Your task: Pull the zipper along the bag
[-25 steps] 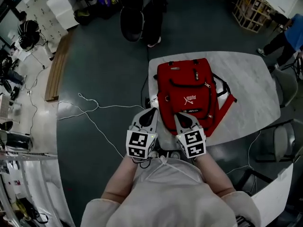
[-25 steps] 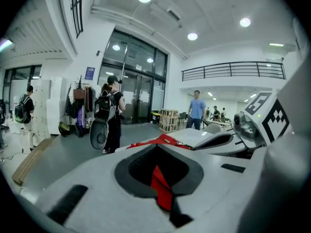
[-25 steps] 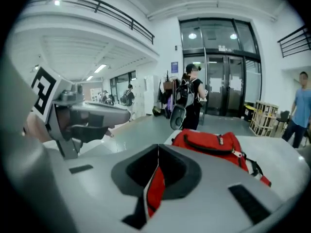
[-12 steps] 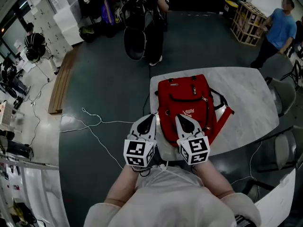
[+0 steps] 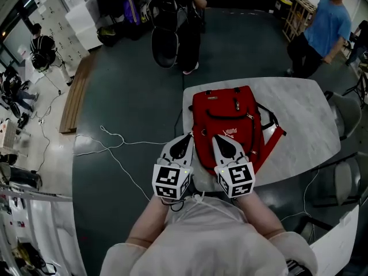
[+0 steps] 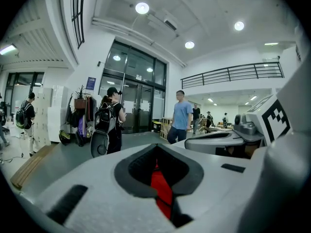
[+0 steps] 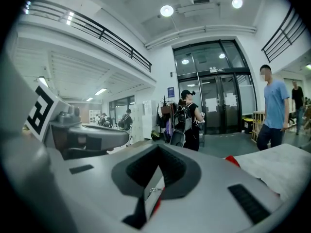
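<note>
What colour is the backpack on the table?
The backpack is red; the head view shows it best.

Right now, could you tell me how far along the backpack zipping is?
Nothing looks done yet: the red backpack lies flat on the table, its zipper pull untouched. In hand: the left gripper and right gripper hover shut and empty by its near end. Left: grasp a pull and draw it along.

Cream sweatshirt; grey left gripper, right gripper; 2 black-white marker cubes.
</note>
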Demonstrator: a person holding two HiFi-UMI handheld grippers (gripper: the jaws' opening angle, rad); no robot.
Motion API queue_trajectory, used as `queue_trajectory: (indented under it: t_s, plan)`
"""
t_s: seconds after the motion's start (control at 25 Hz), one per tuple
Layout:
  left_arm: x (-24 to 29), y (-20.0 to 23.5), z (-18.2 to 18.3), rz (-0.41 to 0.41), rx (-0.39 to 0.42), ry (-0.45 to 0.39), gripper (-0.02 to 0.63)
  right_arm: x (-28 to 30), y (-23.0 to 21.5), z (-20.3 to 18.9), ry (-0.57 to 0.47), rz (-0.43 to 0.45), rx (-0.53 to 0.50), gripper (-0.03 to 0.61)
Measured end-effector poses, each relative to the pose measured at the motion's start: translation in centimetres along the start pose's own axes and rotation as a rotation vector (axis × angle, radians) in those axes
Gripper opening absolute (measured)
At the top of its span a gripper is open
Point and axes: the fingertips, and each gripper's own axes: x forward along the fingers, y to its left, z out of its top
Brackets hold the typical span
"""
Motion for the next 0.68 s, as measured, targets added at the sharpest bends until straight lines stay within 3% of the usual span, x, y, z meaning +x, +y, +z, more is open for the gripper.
queue_trajectory:
  t_s: [0.68]
  plan:
    - [0.87,0.25,-0.55,-0.005,0.023,0.017,0.020,0.80,0.16,-0.01,0.001,0.018,-0.011,0.026]
